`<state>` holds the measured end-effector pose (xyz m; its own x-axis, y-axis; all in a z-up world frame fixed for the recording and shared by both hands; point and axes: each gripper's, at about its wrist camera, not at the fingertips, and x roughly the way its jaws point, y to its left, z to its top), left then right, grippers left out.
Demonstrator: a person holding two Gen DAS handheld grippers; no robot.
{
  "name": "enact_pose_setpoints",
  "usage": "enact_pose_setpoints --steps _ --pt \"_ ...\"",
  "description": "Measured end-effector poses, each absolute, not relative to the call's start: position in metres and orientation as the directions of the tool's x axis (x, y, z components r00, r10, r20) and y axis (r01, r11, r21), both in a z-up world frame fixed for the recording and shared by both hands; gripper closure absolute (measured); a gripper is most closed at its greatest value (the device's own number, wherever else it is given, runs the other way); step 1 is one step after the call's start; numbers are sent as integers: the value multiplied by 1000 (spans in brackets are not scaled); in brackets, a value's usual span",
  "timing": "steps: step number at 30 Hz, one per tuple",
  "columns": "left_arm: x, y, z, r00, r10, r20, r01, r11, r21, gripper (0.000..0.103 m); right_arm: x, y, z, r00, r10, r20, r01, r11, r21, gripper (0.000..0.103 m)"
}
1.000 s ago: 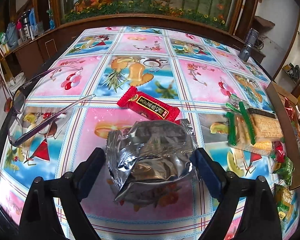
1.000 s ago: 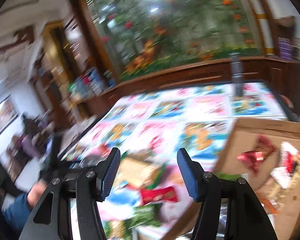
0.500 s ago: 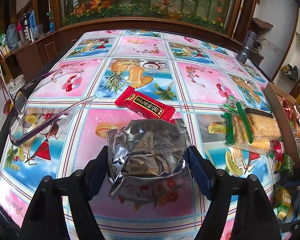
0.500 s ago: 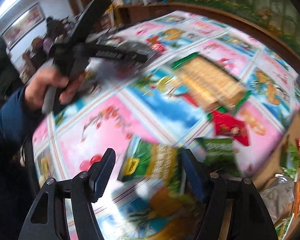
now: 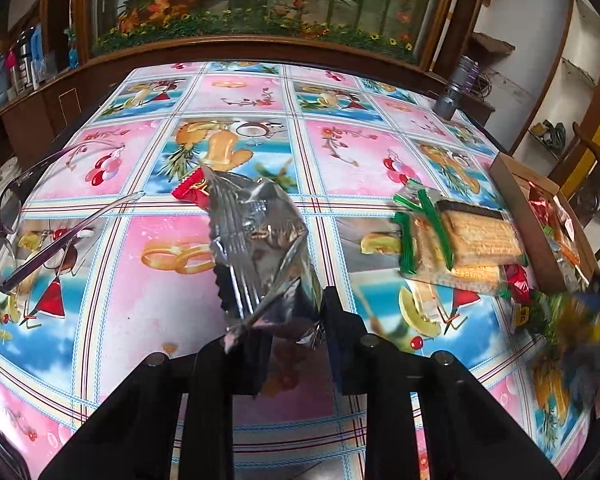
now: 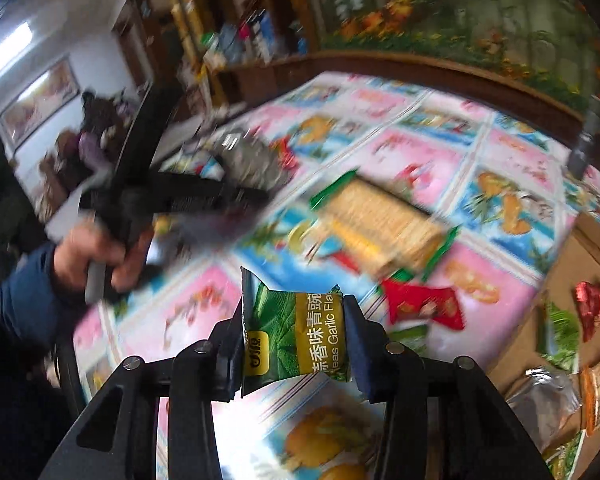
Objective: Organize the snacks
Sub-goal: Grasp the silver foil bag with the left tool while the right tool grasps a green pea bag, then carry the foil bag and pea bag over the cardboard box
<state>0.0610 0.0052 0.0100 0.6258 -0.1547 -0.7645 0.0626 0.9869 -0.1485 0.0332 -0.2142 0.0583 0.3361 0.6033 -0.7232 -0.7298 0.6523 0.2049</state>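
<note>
Left claw clamped tight on the lower end of a crumpled silver packet, low in the middle of the left wrist view, jaws nearly together with the foil pinched between them. Packet standing up out of the grip, tilted, covering most of a red wrapper lying behind it on the bright fruit-print tablecloth. Glasses at the left edge of that view. Cracker pack with green ends right of centre, close beside a cardboard box at the right edge, with more wrappers inside. Torch upright in the upper right.

Right claw closing on a green pea packet, low in the middle of the right wrist view, both pads pressed against its sides. Red sweet just right of it on the cloth, blurred. Bare hand in a blue sleeve at middle left, gripping the other claw's handle.
</note>
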Motion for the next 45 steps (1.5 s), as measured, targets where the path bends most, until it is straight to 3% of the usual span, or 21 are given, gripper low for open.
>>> enact_pose_setpoints --steps 6,8,10,20,22,24,27,34,45 --pt "62 9 10 616 -206 -760 68 975 -210 75 37 -219 66 363 616 -699 -712 668 218 56" --pt "61 10 10 618 -212 -757 64 973 -220 58 36 -218 64 358 613 -704 -716 664 215 56" --pt "60 13 10 623 -211 -754 51 972 -230 49 35 -218 62 358 607 -710 -717 665 207 56" --pt "67 35 8 637 -292 -714 -2 925 -381 47 33 -216 59 369 595 -715 -715 672 191 56" --pt "68 38 8 645 -307 -700 -13 911 -413 49 34 -216 59 372 594 -714 -712 676 191 56" --pt "71 40 5 639 -325 -697 -19 900 -437 71 33 -215 59 374 594 -713 -713 675 188 56" --pt "71 39 4 643 -340 -686 -14 890 -455 81 34 -217 60 381 594 -709 -708 680 189 56" --pt "62 24 18 686 -289 -668 29 928 -371 83 38 -224 65 408 604 -685 -688 696 205 56" --pt "44 -7 44 741 -327 -587 139 930 -341 83 60 -257 75 490 603 -629 -567 769 295 56"
